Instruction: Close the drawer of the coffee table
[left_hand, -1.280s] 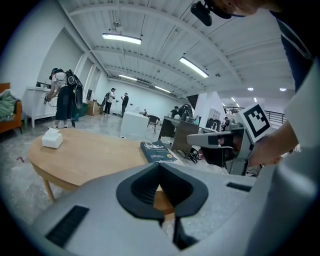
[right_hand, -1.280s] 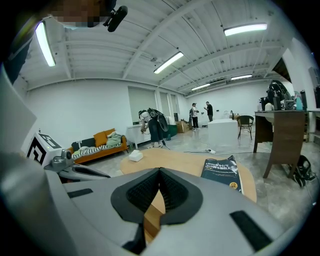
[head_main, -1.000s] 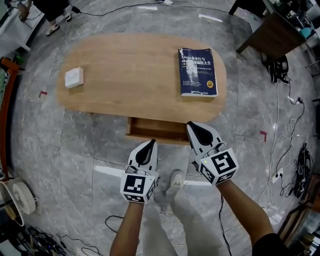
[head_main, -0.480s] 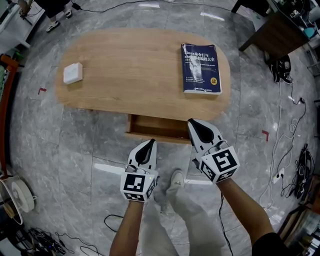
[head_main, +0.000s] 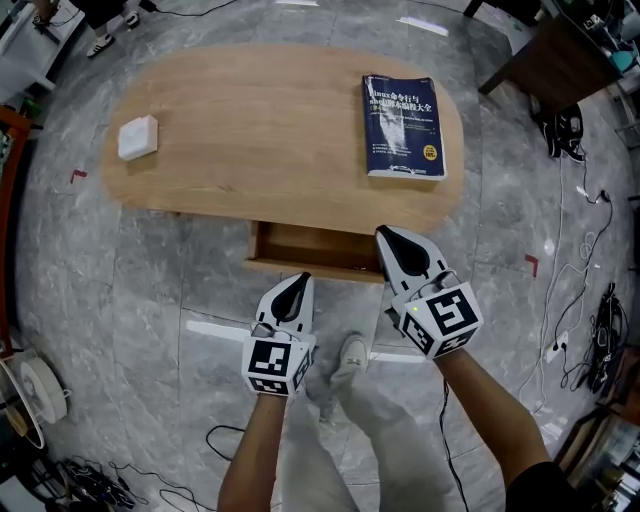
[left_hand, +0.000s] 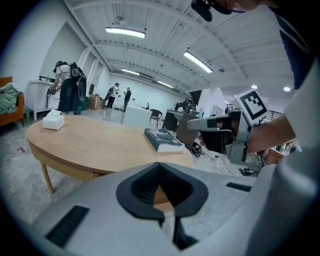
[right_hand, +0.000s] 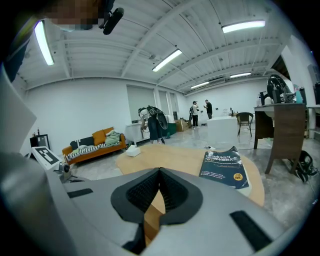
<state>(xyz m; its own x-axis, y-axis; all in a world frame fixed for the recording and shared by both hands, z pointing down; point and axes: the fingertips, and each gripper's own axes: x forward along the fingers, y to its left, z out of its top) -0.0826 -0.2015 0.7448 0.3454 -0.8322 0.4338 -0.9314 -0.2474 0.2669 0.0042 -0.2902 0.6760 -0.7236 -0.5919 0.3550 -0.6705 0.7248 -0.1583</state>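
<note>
— Where is the drawer (head_main: 315, 251)?
— Pulled out from the near long edge of the coffee table (head_main: 260, 150), a little right of the middle. It is open, and its wooden inside is bare.

— And the tools?
— The right gripper (head_main: 384, 233) has its jaws pressed together with nothing between them. In the head view its tip lies over the drawer's right end, but I cannot tell if it touches. The left gripper (head_main: 303, 279) also has its jaws together and holds nothing. It sits just in front of the drawer's front board, short of it.

— Any writing?
— The dark blue book (head_main: 403, 125) on the table's right part has a white title that begins "Linux". Chinese characters follow, too small to read, and there is a yellow round badge low on the cover. Each gripper's cube bears black-and-white square markers.

— Anything else?
— A small white box (head_main: 137, 137) lies near the table's left end. A shoe (head_main: 350, 357) stands on the grey stone floor (head_main: 130, 280) between the arms.

— What has changed since a second ago?
— Little. The drawer stands out about as far, and both grippers keep their places by it. The table sits slightly higher in the head view.
</note>
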